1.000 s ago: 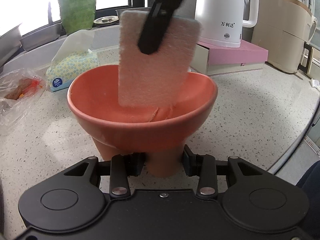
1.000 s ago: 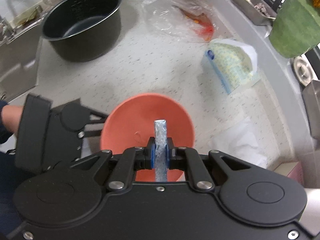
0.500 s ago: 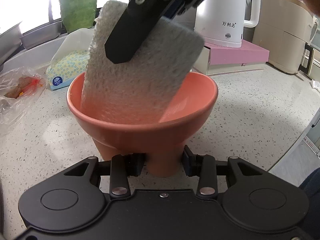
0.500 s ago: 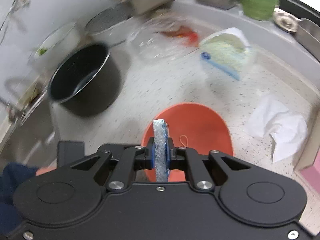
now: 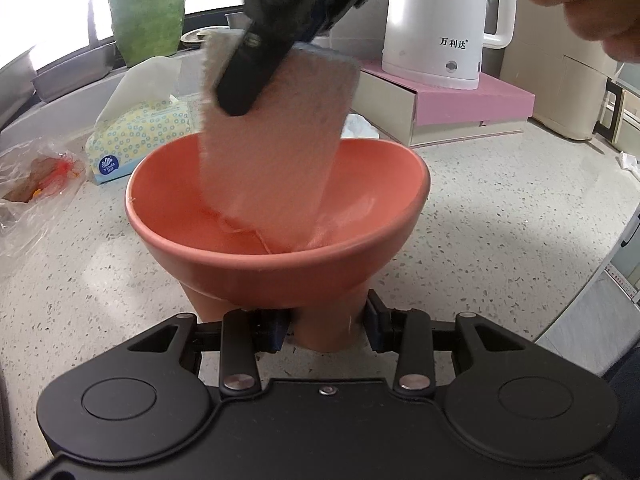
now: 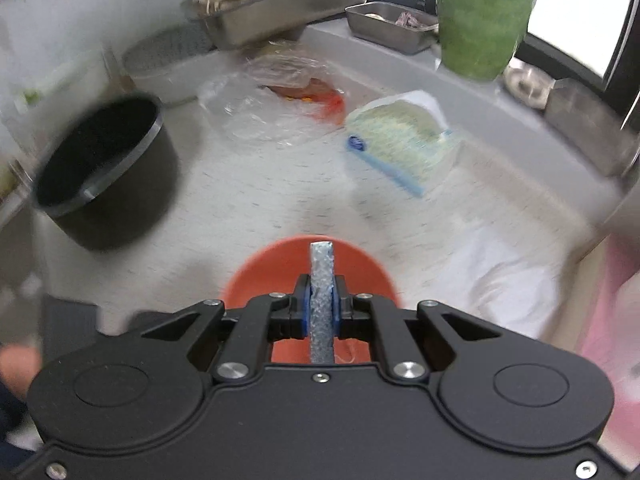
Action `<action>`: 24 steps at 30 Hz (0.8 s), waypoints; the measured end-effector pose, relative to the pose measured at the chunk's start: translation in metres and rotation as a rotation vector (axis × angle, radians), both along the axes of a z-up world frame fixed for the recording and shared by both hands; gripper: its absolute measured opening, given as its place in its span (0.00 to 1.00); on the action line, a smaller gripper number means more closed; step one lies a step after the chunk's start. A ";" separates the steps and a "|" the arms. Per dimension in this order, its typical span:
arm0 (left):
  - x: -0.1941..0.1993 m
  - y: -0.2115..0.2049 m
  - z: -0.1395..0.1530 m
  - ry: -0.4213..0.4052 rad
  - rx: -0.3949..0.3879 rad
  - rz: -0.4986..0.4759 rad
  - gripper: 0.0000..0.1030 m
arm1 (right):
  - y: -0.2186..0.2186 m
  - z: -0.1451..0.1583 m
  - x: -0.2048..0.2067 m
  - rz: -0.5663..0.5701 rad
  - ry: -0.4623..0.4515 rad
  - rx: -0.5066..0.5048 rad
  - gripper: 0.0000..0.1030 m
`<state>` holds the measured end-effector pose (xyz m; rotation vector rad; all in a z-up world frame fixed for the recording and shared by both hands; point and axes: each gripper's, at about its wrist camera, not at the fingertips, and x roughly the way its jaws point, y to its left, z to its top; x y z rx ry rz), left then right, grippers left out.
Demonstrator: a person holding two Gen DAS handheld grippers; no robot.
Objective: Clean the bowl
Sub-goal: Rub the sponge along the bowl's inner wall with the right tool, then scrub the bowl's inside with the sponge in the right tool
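Note:
An orange footed bowl (image 5: 280, 272) stands on the speckled counter. My left gripper (image 5: 325, 328) is shut on its foot, one pad on each side. A pale rectangular sponge (image 5: 276, 152) hangs tilted into the bowl, and its lower edge touches the inner wall near the bottom. The right gripper (image 6: 322, 304) is shut on the sponge (image 6: 321, 264), which shows edge-on between the blue pads above the bowl (image 6: 360, 276). A thin pale thread-like scrap (image 5: 240, 232) lies inside the bowl beside the sponge's lower edge. A hand (image 5: 592, 4) shows at the top right.
A tissue pack (image 5: 136, 136), a clear plastic bag (image 5: 36, 176) and a green pot (image 5: 146, 8) lie behind and to the left. A white kettle (image 5: 436, 20) stands on a pink box (image 5: 472, 100). A black pot (image 6: 104, 176), crumpled paper (image 6: 508, 280) and metal trays (image 6: 280, 4) are nearby. The counter edge (image 5: 592, 280) curves at the right.
The sponge swept to the bowl's left wall, then back toward the middle and lower down. The right gripper rolled and tilted with it. My left gripper and the bowl kept still.

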<state>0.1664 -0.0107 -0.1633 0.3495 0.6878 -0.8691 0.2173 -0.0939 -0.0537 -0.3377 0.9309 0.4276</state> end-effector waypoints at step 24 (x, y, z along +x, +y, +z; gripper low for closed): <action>-0.005 0.000 -0.001 -0.011 -0.004 0.022 0.37 | 0.039 0.010 -0.038 0.498 0.084 -0.223 0.11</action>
